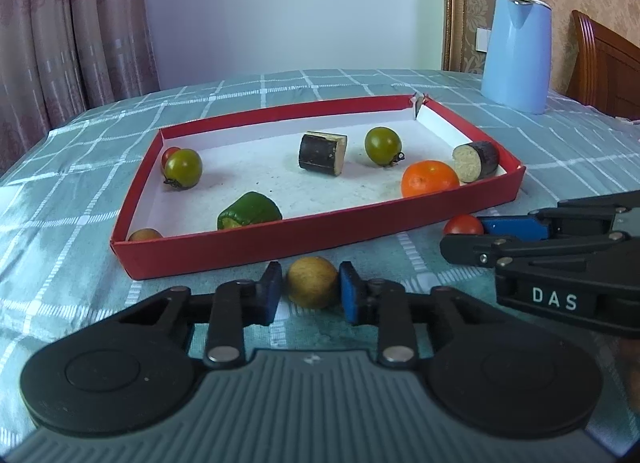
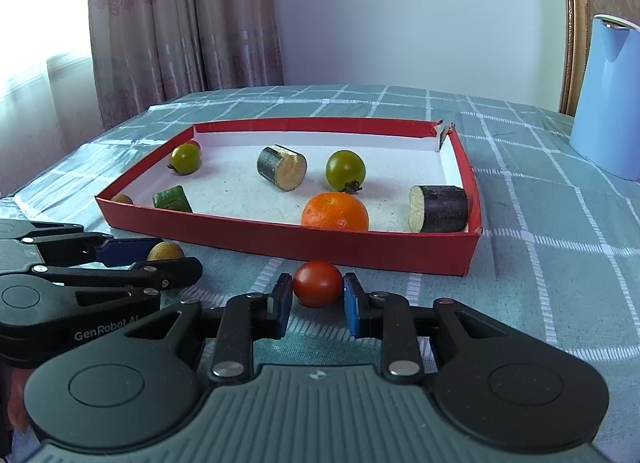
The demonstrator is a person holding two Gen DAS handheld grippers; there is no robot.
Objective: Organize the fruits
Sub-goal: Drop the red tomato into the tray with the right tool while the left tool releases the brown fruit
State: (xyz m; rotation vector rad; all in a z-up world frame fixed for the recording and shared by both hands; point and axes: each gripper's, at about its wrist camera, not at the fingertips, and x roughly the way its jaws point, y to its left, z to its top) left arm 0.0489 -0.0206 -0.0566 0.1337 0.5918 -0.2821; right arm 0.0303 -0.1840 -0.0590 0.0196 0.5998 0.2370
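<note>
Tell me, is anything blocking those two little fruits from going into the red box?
Only the red box's near wall. The red tomato sits between the right tongs, the yellowish fruit between the left tongs, both outside that wall, so each must be lifted over.

I note a woven checked cloth [image 1: 60,191], a matt red cardboard tray [image 1: 280,241] with a speckled white paper floor, glossy tomato skins [image 2: 318,283], and a smooth plastic blue jug [image 1: 516,51].
</note>
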